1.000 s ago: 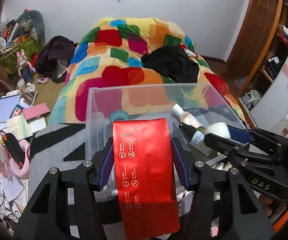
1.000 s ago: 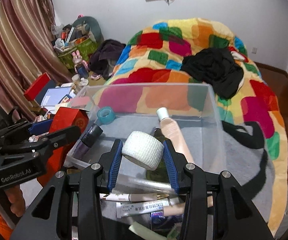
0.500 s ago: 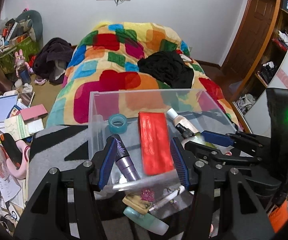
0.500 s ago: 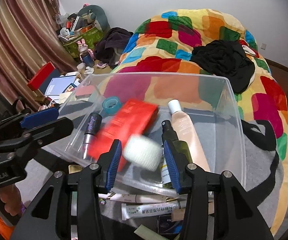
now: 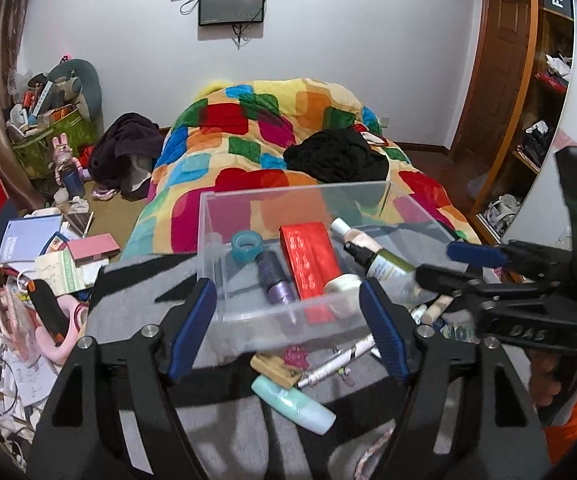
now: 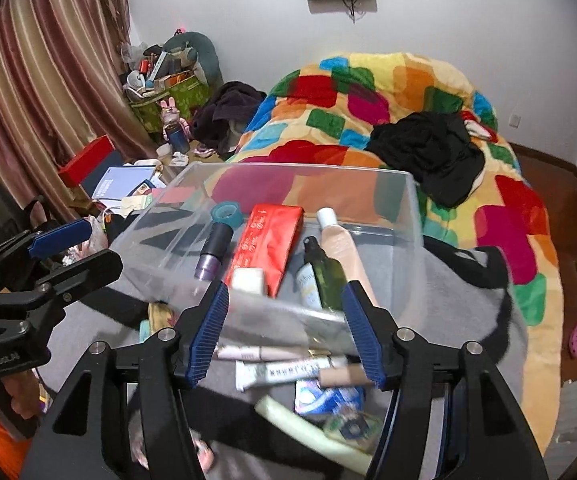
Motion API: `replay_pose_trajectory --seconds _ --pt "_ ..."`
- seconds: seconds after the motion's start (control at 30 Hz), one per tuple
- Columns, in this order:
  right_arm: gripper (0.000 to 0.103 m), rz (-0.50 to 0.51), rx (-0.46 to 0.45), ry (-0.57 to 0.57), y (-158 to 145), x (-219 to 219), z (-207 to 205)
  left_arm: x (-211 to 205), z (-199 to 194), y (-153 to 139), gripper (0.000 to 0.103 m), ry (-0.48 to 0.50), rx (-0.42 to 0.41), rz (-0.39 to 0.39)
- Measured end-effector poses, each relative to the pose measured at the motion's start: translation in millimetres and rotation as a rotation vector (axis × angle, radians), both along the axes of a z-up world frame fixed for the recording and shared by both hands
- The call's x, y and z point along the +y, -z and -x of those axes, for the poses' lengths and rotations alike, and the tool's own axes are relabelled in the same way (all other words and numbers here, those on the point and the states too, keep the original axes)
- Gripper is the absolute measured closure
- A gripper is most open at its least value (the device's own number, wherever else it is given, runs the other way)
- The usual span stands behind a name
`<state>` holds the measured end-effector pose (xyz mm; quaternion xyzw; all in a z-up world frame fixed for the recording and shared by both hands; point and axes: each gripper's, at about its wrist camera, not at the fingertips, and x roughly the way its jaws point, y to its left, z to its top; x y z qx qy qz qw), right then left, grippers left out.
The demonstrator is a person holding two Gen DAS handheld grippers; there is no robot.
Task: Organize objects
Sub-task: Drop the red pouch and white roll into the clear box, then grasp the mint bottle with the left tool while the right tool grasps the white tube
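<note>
**Clear bin now holds the red packet and the white roll**

Clear bin (image 5: 224, 304) sits on the grey blanket (image 5: 136, 292) just ahead of both my tools. A second ago my left gripper (image 5: 288, 328) clamped the red packet (image 5: 308, 260) and my right gripper (image 6: 284, 328) clamped the white roll (image 6: 248, 280); both now lie inside the bin, the roll touching the packet's near end. Both sets of jaws are spread wide with nothing between them. So two more items are sorted, beside the teal tape ring (image 5: 244, 244), purple tube (image 5: 274, 280), green spray bottle (image 6: 324, 276) and peach bottle (image 6: 340, 248).

Still loose in front of the bin's near wall: a mint tube (image 5: 292, 404), white tubes (image 6: 288, 370) and a blue packet (image 6: 324, 396). Bin space is tightest on my right; the left strip near the tape ring looks open. I judge any next pick must clear that near wall on the way in.
</note>
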<state>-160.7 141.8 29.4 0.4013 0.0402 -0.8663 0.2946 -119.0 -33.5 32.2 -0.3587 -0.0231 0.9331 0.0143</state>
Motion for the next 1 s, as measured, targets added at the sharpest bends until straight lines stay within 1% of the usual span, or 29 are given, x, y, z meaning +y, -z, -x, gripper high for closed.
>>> replay_pose_trajectory --seconds 0.1,0.23,0.4,0.6,0.67,0.7,0.77,0.87,0.93,0.97,1.0 --pt "0.047 -0.014 0.011 0.002 3 11 -11 0 -8 11 0.026 -0.013 -0.017 0.001" --pt "0.047 -0.055 0.017 0.011 15 25 -22 0 -15 33 0.026 -0.034 -0.050 0.022" --pt "0.047 -0.113 0.024 -0.006 31 38 -42 -3 -18 63 0.026 -0.045 -0.130 -0.021" --pt "0.047 -0.197 -0.011 -0.054 61 41 -54 5 -20 84 0.026 -0.034 -0.187 -0.015" --pt "0.047 -0.211 -0.028 -0.050 68 44 -52 7 -20 89 0.026 -0.036 -0.199 -0.004" --pt "0.047 -0.200 -0.035 -0.046 70 46 -51 7 -20 91 0.026 -0.041 -0.203 0.002" --pt "0.047 -0.177 -0.053 -0.032 70 50 -48 5 -21 95 0.033 -0.051 -0.212 -0.006" --pt "0.049 -0.160 -0.069 -0.024 71 54 -48 0 -29 95 0.044 -0.057 -0.199 -0.008" --pt "0.060 -0.154 -0.070 -0.040 71 54 -52 -4 -35 95 0.055 -0.059 -0.193 0.002" --pt "0.064 -0.149 -0.072 -0.048 71 54 -55 -6 -39 94 0.058 -0.058 -0.190 0.013" --pt "0.069 -0.147 -0.074 -0.055 69 54 -58 -8 -42 94 0.064 -0.057 -0.188 0.021"
